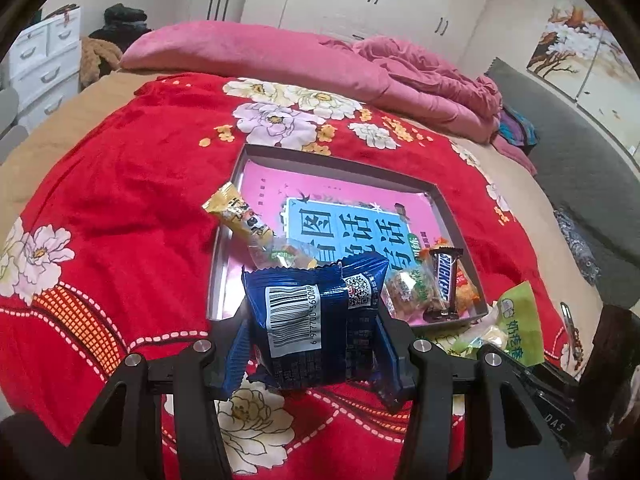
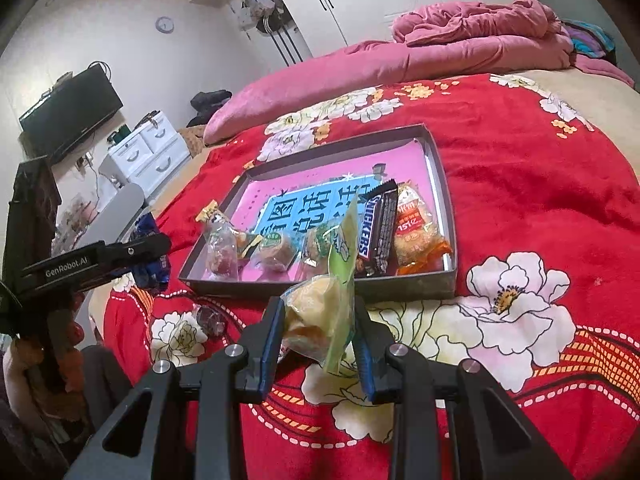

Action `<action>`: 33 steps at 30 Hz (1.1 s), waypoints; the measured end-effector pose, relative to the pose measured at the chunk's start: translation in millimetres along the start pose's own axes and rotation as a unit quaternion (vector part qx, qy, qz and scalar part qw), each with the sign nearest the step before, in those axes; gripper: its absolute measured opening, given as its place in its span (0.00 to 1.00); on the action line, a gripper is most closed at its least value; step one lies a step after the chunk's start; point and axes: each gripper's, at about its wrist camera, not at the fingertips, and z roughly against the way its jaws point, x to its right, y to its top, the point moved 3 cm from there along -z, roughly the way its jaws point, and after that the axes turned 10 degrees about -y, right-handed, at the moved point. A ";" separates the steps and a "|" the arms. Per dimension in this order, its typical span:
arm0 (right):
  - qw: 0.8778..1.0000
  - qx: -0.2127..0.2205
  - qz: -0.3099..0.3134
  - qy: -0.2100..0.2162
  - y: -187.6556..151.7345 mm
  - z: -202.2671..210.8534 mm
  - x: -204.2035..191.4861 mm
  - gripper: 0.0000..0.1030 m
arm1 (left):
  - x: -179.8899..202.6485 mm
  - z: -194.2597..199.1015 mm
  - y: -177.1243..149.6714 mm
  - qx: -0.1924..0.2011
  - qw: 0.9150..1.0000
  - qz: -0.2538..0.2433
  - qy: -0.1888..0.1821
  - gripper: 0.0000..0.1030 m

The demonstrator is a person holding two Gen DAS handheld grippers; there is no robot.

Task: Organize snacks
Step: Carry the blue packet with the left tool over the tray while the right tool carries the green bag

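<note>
A red flowered blanket (image 1: pixel 120 208) is covering the bed and filling most of both views; a pink quilt (image 1: pixel 420 76) is lying bunched along the upper part of each frame.

A shallow grey box (image 2: pixel 443 184) is sitting on the blanket at the centre of both views, with a pink and blue printed sheet (image 2: pixel 304 204) lining its floor. Snacks are crowding its near edge. In the right wrist view a Snickers bar (image 2: pixel 376 228) is lying toward the right of the box, an orange snack pack (image 2: pixel 416 232) is touching it on the right, and several clear-wrapped sweets (image 2: pixel 272 252) are lining up to its left. A yellow-ended wrapper (image 1: pixel 236 216) is leaning over the box's left wall in the left wrist view.

The left gripper (image 1: pixel 312 344) is pinching a blue snack packet (image 1: pixel 304 320) — barcode facing the camera, lower centre of its view, held just short of the box's near wall.

The right gripper (image 2: pixel 316 336) is pinching a green and clear bag of pale yellow pieces (image 2: pixel 320 312) at lower centre of its view, also just short of the near wall.

A small dark wrapped sweet (image 2: pixel 210 318) is lying on the blanket, lower left of the box in the right wrist view.
</note>
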 end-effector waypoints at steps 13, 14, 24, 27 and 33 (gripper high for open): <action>1.000 0.014 -0.017 0.003 8.8 0.9 7.3 0.32 | 0.2 -5.4 -0.4 -0.005 1.000 0.001 -0.002 0.53; 1.000 0.014 -0.018 0.003 9.3 0.9 7.9 0.32 | -0.1 -5.7 -0.4 -0.005 1.000 0.001 -0.001 0.53; 0.999 0.024 -0.026 -0.005 16.6 -0.1 14.9 0.32 | 4.2 -18.6 5.9 -0.005 1.000 -0.002 -0.003 0.53; 0.999 0.026 -0.024 -0.008 19.7 -1.5 16.5 0.32 | 4.8 -26.6 6.5 -0.009 1.000 -0.003 0.000 0.53; 0.999 0.032 -0.015 -0.014 25.5 -6.5 16.0 0.32 | 6.7 -42.7 7.1 -0.015 1.000 -0.012 0.008 0.53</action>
